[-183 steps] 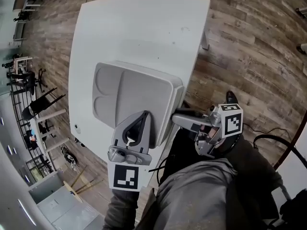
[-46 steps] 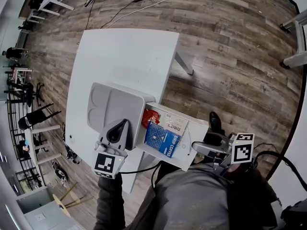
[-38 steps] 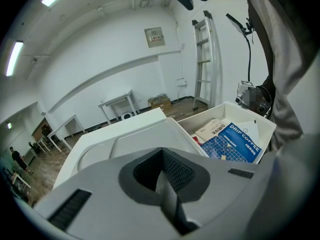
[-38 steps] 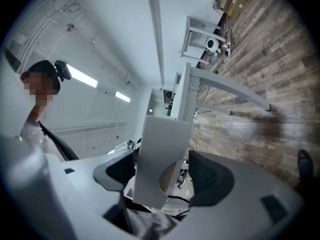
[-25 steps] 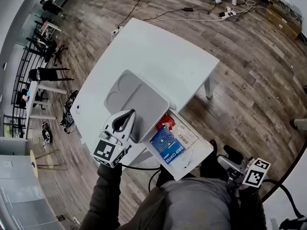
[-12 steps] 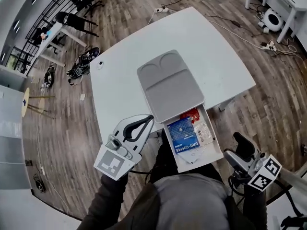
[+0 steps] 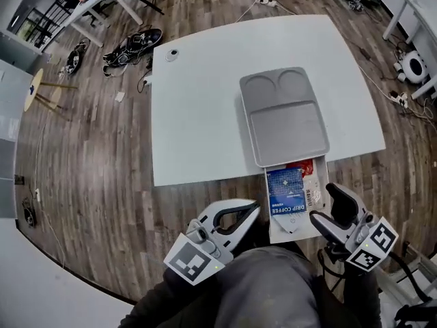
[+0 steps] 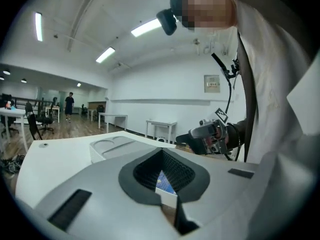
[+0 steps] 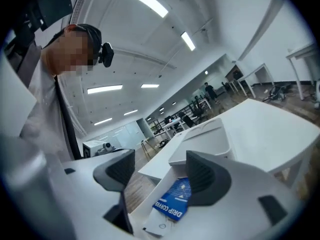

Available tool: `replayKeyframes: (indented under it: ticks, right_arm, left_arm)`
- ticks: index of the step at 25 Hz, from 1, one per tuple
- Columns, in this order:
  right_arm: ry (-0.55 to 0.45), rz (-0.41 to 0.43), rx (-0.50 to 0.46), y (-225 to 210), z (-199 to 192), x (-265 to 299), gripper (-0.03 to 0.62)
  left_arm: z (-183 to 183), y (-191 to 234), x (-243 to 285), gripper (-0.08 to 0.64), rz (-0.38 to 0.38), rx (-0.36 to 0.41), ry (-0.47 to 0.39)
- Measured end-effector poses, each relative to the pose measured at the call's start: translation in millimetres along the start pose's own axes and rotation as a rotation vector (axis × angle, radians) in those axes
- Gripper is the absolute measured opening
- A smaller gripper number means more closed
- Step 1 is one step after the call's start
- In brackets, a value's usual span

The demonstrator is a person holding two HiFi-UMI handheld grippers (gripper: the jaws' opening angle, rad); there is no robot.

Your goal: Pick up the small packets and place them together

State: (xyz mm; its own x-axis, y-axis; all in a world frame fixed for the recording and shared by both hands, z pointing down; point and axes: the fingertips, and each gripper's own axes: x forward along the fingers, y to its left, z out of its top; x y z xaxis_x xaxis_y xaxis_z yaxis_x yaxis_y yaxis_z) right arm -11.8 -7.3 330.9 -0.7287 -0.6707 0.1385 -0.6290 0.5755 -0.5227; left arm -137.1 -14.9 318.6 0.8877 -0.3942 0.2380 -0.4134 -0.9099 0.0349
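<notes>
Head view: the small packets are seen lying together in an open white drawer (image 7: 268,214) pulled out from the 6 o'clock edge of the white bench (image 7: 205,101). A blue packet (image 7: 287,190) printed "DRIP COFFEE" fills the middle of the drawer. A red packet (image 7: 300,167) is tucked at its 12 o'clock end, partly under the bench edge, and a pale packet (image 7: 314,190) lies against the blue one at 3 o'clock. A white slip (image 7: 290,224) rests at 6 o'clock of the blue packet.

The right tongs (image 7: 326,203) are held at the 3 o'clock side of the drawer. In the right gripper view they (image 9: 160,169) are spread wide with nothing gripped, and the blue packet (image 9: 174,200) is seen beyond them.

The left tongs (image 7: 254,208) are held just off the drawer's 9 o'clock side. In the left gripper view their tips are closed together on nothing (image 8: 161,151), and a patch of the blue packet (image 8: 164,181) shows through the gap behind the tips.

On the bench, a grey tray (image 7: 283,118) with two round wells at its 12 o'clock end lies directly above the drawer.
</notes>
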Motion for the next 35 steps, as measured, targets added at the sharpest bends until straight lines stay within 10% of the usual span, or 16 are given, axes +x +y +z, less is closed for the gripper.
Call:
replayKeyframes:
  ticks: [9, 24, 35]
  right_arm:
    - [0.104, -0.025, -0.137, 29, -9, 29, 0.328]
    - [0.606, 0.236, -0.782, 16, -102, 38, 0.322]
    - [0.906, 0.315, -0.942, -2, -151, 52, 0.264]
  left_arm:
    - [2, -2, -34, -0.005, -0.001, -0.097, -0.104]
    - [4, -28, -36, -0.005, 0.367, -0.183, -0.114]
    - [-19, -40, -62, -0.005, 0.558, -0.263, -0.136]
